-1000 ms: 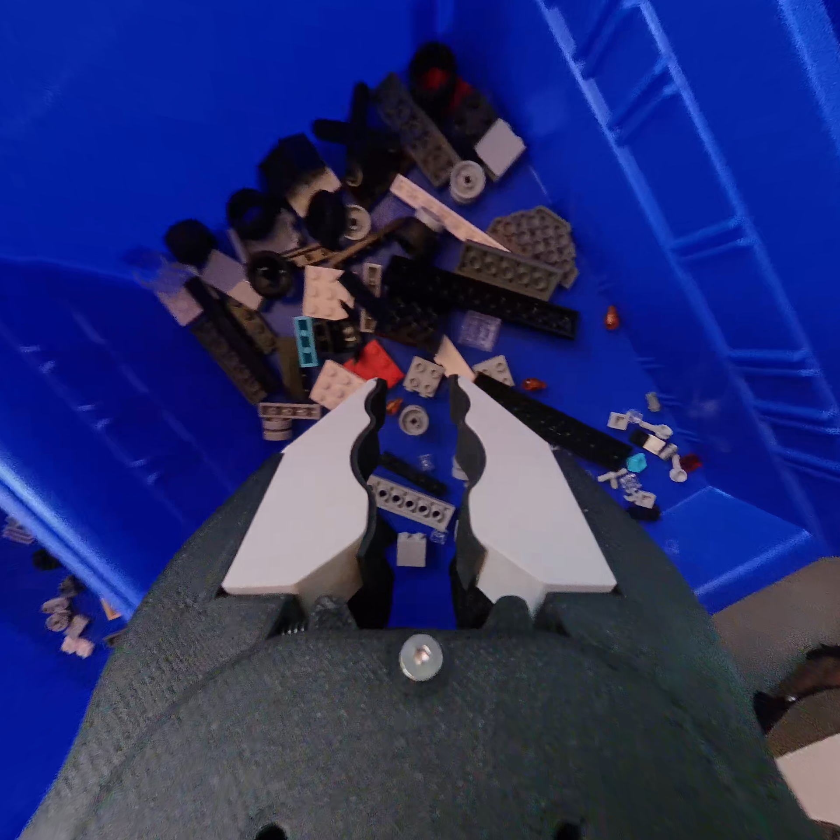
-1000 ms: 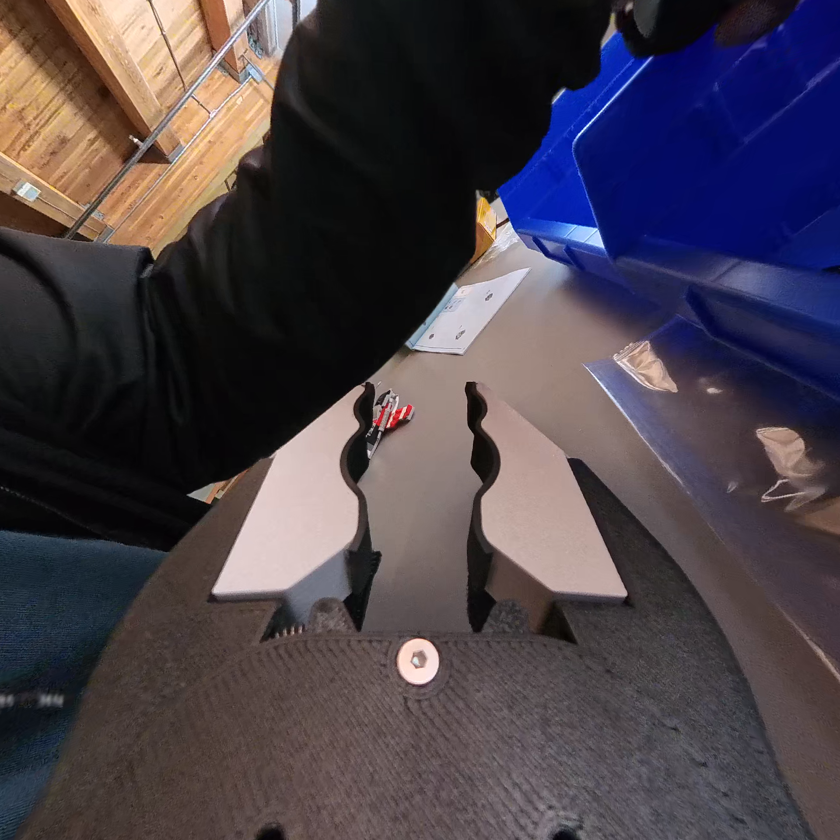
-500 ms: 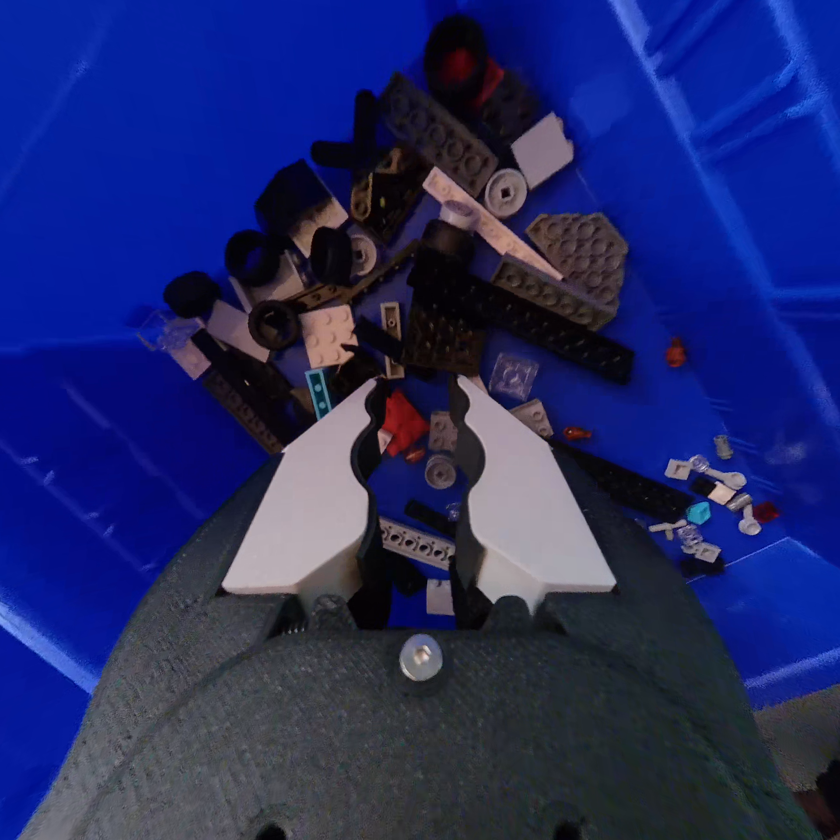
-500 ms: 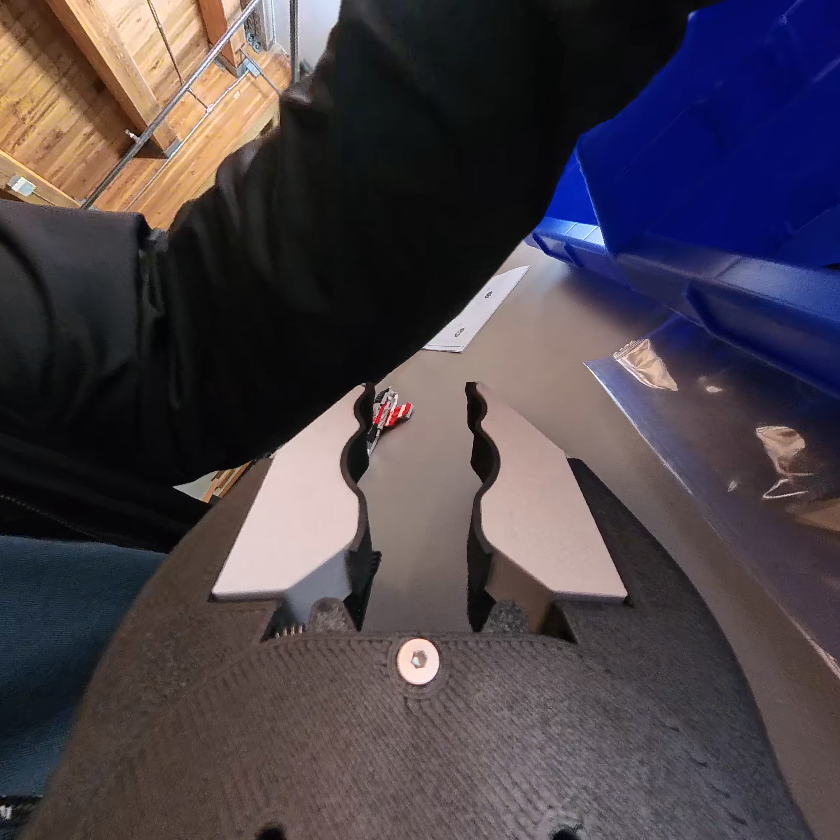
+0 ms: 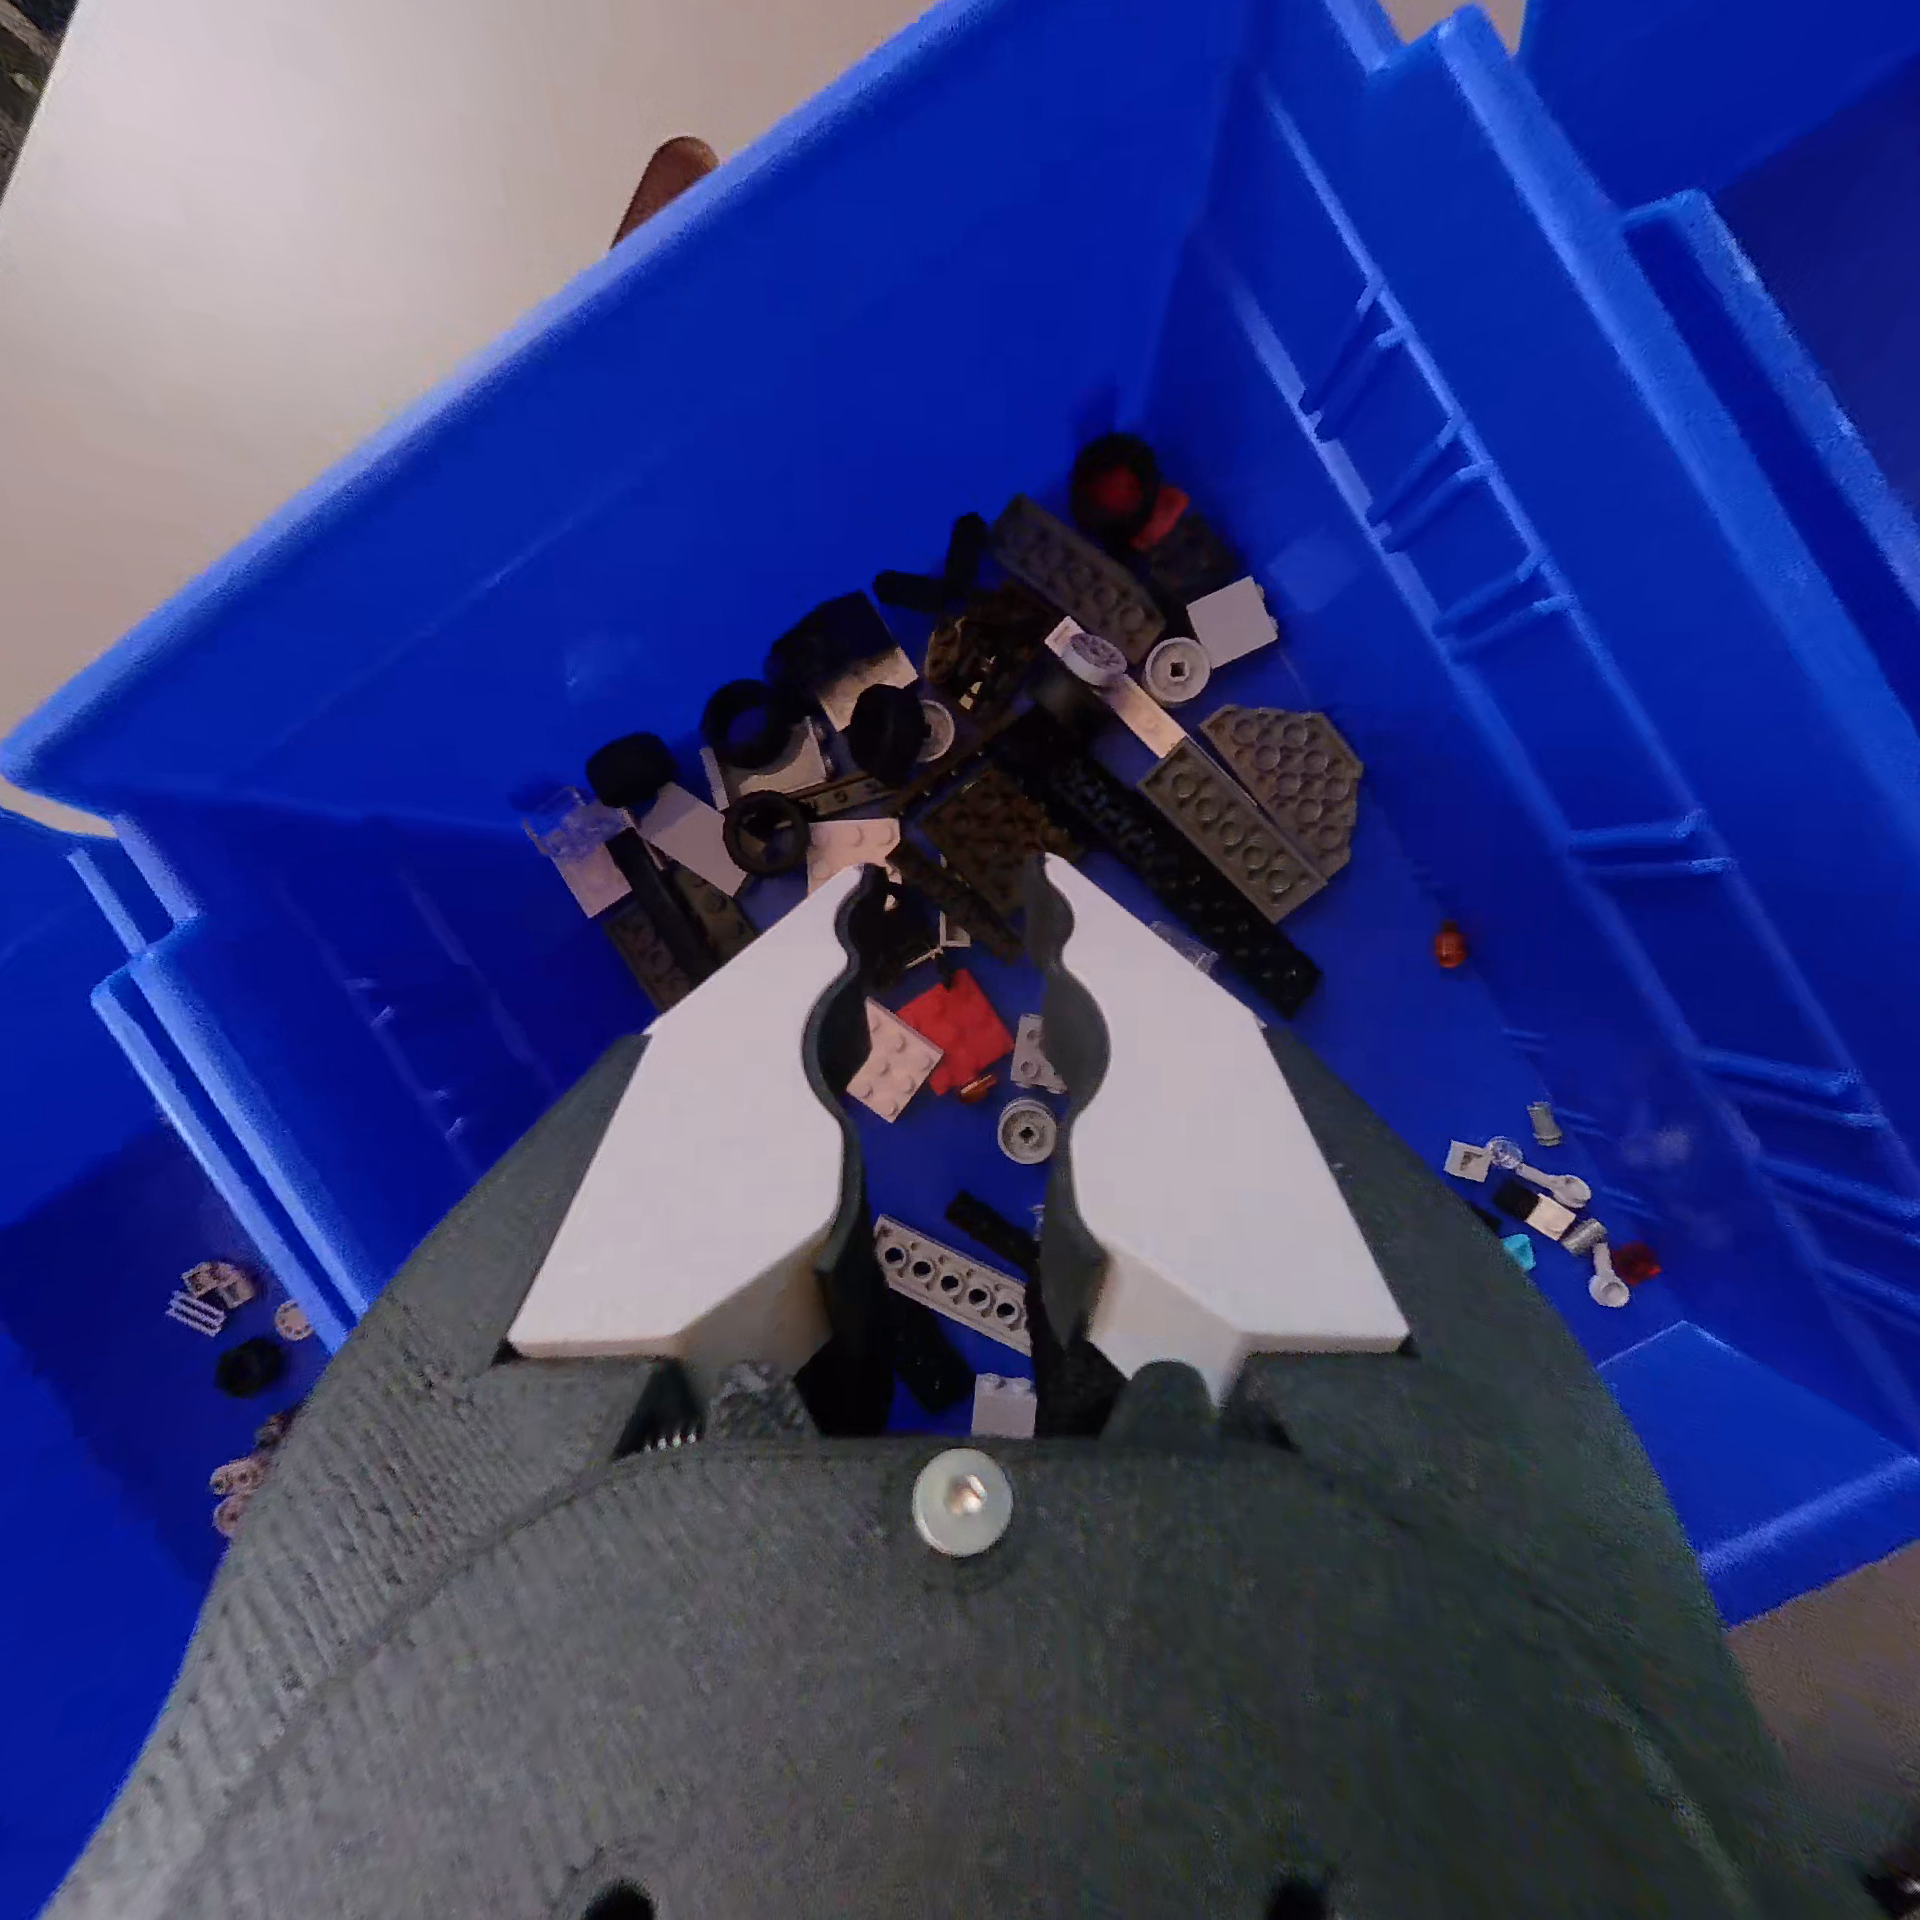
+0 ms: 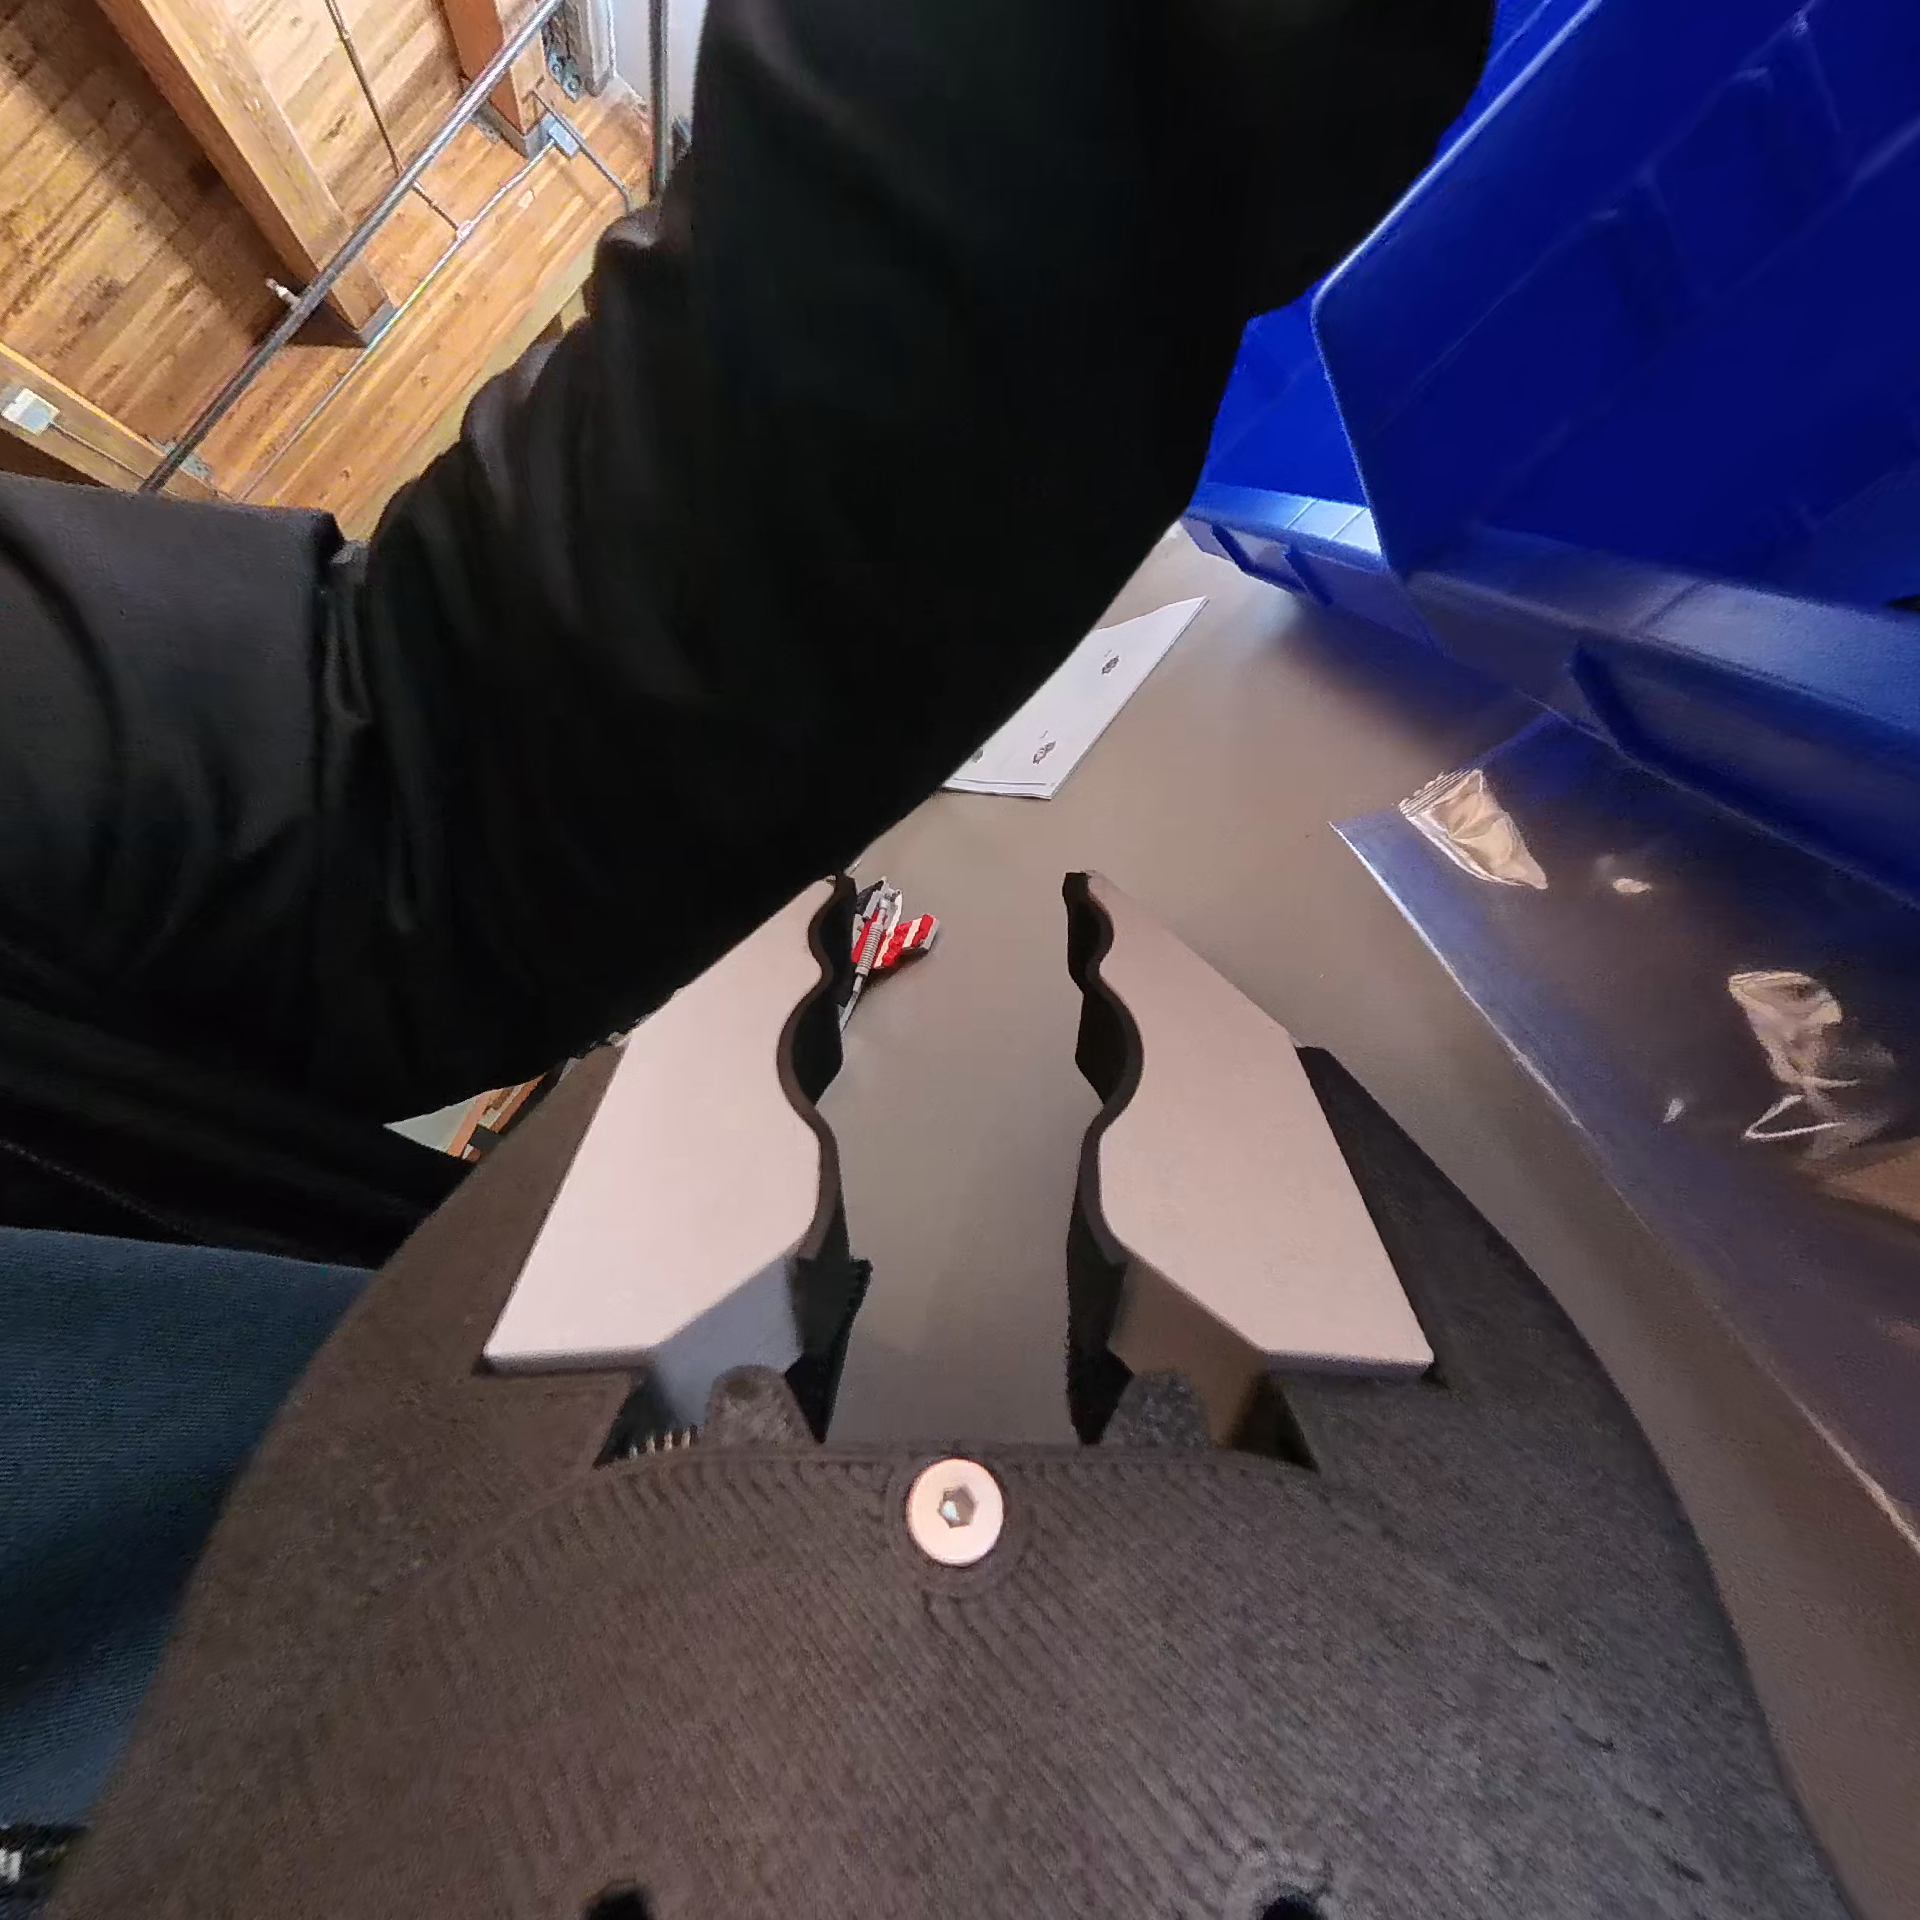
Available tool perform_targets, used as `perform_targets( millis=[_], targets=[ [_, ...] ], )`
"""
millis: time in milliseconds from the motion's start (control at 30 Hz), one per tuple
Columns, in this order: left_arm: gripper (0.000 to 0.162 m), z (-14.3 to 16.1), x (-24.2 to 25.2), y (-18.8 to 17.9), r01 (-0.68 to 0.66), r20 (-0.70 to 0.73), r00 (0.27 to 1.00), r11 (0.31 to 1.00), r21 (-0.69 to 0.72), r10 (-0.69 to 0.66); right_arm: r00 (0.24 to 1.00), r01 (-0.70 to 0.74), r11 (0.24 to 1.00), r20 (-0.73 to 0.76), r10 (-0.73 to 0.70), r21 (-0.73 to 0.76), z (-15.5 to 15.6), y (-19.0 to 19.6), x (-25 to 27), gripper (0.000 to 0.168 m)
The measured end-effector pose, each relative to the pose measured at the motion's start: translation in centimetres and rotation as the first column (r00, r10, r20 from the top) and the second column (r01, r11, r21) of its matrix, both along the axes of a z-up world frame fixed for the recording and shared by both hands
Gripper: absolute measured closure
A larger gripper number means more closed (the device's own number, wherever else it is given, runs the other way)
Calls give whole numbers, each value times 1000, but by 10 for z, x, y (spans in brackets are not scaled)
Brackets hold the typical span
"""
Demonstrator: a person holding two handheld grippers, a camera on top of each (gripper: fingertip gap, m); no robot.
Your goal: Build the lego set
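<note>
My left gripper [image 5: 951,894] is open and empty above a blue bin [image 5: 727,436] that holds several loose Lego pieces. A red plate [image 5: 961,1023], a white plate [image 5: 891,1070] and a grey round piece [image 5: 1029,1127] lie between its fingers, below them. A grey holed beam [image 5: 951,1283] lies nearer. Black and grey plates [image 5: 1226,831] are piled at the back. My right gripper [image 6: 951,904] is open and empty above the grey table [image 6: 1247,831]. A small red and grey Lego assembly [image 6: 888,940] lies on the table by its left fingertip.
A person's black sleeve [image 6: 727,520] crosses above the right gripper. Blue bins [image 6: 1662,364] stand at the right of the table. A clear plastic bag [image 6: 1662,1039] and a white paper sheet [image 6: 1091,707] lie on the table. Small pieces [image 5: 1548,1205] lie at the bin's right.
My left gripper has drawn back and up from the bin, so the bin's rim and the pale wall behind it show now. The sleeve has moved further over the right view.
</note>
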State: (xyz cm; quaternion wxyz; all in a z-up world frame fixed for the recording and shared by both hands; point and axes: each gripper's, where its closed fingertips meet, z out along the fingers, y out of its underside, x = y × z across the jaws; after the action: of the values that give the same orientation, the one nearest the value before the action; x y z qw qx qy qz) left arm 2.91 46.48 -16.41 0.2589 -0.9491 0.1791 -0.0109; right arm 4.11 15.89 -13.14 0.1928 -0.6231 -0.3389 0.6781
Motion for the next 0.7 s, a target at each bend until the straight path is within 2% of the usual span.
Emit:
perform_targets(
  millis=[33, 167, 333, 500, 633, 700],
  targets=[
    [134, 0, 2, 0, 4, 14, 1000, 1000, 0, -4, 1000, 0, 1000, 1, 0, 1, 0, 0, 0, 127],
    [133, -6, 20, 6, 52, 62, 997, 999, -6, -51, 1000, -1, 1000, 8, 1, 9, -1, -1, -1, 127],
    [133, -8, 51, 39, 113, 87, 989, 991, 67, -119, 1000, 0, 1000, 6, 0, 8, -1, -1, -1, 127],
    [135, -18, 58, 72, 83, 76, 993, 991, 101, -91, 1000, -3, 1000, 7, 3, 4, -1, -1, -1, 127],
    [139, -36, 48, 68, 63, 23, 998, 996, 57, -65, 1000, -4, 1000, 1, 4, -6, 0, 0, 0, 127],
    [143, -41, 32, 60, 42, -50, 998, 999, 22, -41, 1000, -3, 1000, -2, 3, -11, 0, 1, 0, 127]
  ],
)
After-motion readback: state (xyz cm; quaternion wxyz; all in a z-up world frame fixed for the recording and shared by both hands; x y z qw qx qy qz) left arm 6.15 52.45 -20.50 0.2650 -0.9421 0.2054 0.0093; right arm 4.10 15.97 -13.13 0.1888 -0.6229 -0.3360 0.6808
